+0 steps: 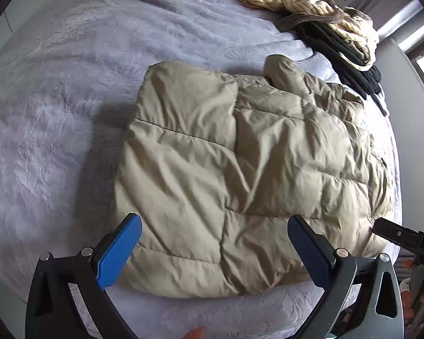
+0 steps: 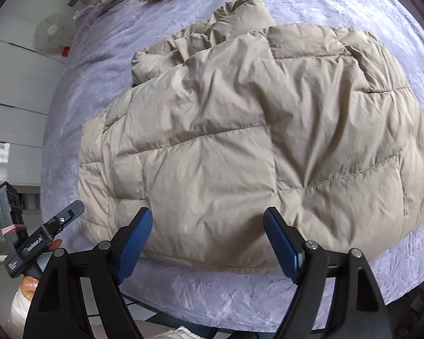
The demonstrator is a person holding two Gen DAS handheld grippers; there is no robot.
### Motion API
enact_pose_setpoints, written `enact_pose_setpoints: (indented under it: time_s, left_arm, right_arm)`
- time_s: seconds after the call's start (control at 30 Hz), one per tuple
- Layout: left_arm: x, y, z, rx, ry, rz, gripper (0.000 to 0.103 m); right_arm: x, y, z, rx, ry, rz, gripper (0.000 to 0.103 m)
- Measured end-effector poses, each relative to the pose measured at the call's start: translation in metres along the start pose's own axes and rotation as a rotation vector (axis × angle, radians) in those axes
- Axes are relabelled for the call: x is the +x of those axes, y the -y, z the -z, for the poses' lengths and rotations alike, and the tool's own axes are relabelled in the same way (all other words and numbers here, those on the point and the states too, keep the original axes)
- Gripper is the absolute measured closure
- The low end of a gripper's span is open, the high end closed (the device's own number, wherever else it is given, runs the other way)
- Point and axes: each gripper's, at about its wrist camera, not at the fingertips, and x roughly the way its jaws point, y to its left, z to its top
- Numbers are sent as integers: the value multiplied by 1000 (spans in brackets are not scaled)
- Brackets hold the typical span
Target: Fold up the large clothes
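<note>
Covering nearly the whole of both views, the bed (image 1: 56,113) wears a plush lilac-grey blanket with an embossed pattern. On it, towards the near edge, lies the puffer jacket (image 1: 226,155), khaki-beige and quilted in large panels, folded into a rough rectangle with its fabric creased and puffed. A rounded part of it, perhaps the collar or hood, sticks up at the far end (image 2: 240,8). In the right wrist view the jacket (image 2: 254,141) fills most of the blanket, its near hem just beyond the fingertips.

Beyond the jacket, at the far side of the bed, sits a pile of other clothes: a cream striped garment (image 1: 296,0) draped over a black ribbed garment (image 1: 353,65).

Smaller still, the left hand-held gripper (image 1: 214,231) hovers above the jacket's near edge with its blue-padded fingers (image 1: 118,251) spread wide, holding nothing. The right hand-held gripper (image 2: 207,226) is likewise wide open and empty over the near hem, blue pads (image 2: 134,243) well apart. Each gripper's black body shows at the edge of the other's view.

A round white fan (image 2: 52,32) stands beside the bed.
</note>
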Motion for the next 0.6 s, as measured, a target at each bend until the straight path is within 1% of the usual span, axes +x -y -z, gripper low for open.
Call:
enact_pose_setpoints:
  time_s: [0.07,0.1,0.13,0.3,0.4,0.5,0.6]
  left_arm:
    - [1,-3,-2,-1,-1,-20,0]
    - [1,-5,-3,0,2,-29,0]
    - [1,-7,-4,1,5,-36,0]
    - [2,-19,-8,6,8,-52,0]
    - [5,-25,-10,5,2,-47,0]
    - [11,-30,-13,28,-24,9,0]
    - [14,-33,-15,45,-40,40,0]
  right_arm:
    - [10,-9,-3,-2,12,16,9]
    - [14,-13,-3,-6,13,26,2]
    - [16,-16,-4,-12,13,35,0]
    - [24,-31,-3,-45,13,65,0]
    - [30,-36,-4,-45,-24,96,0]
    - [32,-36,-4,-12,-25,102,0]
    - [32,-38,-2,21,-14,104,0]
